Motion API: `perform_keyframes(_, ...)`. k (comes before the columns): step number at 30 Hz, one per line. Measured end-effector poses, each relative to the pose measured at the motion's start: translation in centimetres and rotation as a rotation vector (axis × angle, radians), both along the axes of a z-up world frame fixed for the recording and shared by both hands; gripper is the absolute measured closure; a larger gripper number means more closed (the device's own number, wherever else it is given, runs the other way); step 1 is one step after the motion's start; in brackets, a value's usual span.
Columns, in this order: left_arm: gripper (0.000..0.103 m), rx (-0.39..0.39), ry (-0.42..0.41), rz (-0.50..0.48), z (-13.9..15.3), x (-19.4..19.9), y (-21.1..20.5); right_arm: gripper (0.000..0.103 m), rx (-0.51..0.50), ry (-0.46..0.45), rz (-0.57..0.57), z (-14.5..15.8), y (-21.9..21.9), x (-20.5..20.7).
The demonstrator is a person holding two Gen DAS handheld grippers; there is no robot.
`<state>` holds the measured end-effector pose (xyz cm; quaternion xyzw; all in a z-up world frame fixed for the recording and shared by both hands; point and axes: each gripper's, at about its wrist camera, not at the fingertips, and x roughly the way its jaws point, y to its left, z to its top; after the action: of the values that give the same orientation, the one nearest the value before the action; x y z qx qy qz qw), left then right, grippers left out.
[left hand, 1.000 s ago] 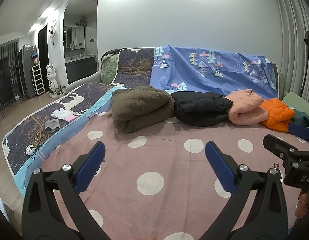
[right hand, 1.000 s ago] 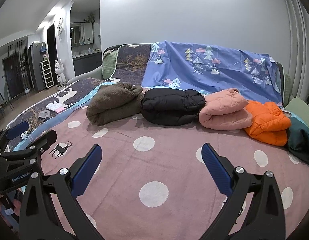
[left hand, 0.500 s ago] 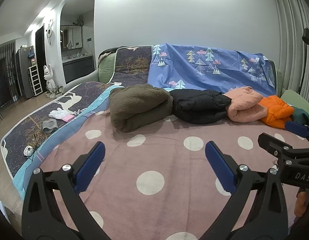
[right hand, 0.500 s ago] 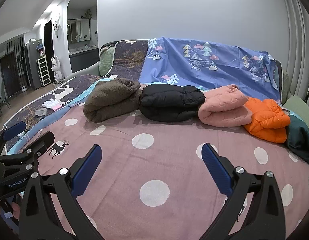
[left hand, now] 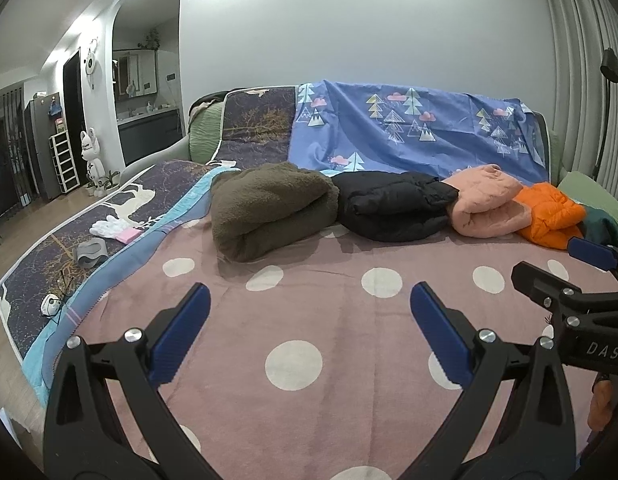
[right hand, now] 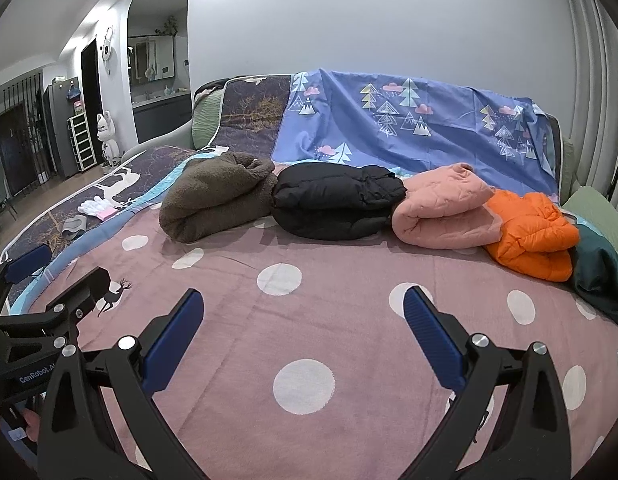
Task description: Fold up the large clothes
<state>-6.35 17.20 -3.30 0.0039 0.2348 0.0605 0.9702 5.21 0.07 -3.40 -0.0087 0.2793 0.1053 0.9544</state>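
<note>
Several folded garments lie in a row at the back of the pink dotted blanket (left hand: 309, 320): a brown fleece (left hand: 269, 208), a black puffer jacket (left hand: 393, 204), a pink quilted jacket (left hand: 489, 204), an orange puffer jacket (left hand: 549, 216) and a dark teal one (right hand: 601, 272). The same row shows in the right wrist view, with the brown fleece (right hand: 217, 196), the black jacket (right hand: 337, 204), the pink jacket (right hand: 441, 212) and the orange jacket (right hand: 533, 232). My left gripper (left hand: 309, 304) is open and empty above the blanket. My right gripper (right hand: 303, 304) is open and empty beside it.
A blue tree-print sheet (left hand: 421, 128) hangs over the sofa back. White gloves (left hand: 109, 226), a grey item (left hand: 91, 252) and a small white device (left hand: 51, 304) lie on the dark deer-print cover at left. A floor lamp (left hand: 607, 92) stands at right.
Both grippers have drawn back a little and tilted; the row of garments sits slightly farther away and lower in view. Both stay open and empty.
</note>
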Motion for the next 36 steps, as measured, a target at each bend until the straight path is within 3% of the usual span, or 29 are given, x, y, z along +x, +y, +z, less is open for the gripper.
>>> perform_keyframes(36,0.002,0.008,0.025,-0.018,-0.5,0.4,-1.0,0.003,-0.006,-0.008,-0.029,0.0,-0.7,-0.1)
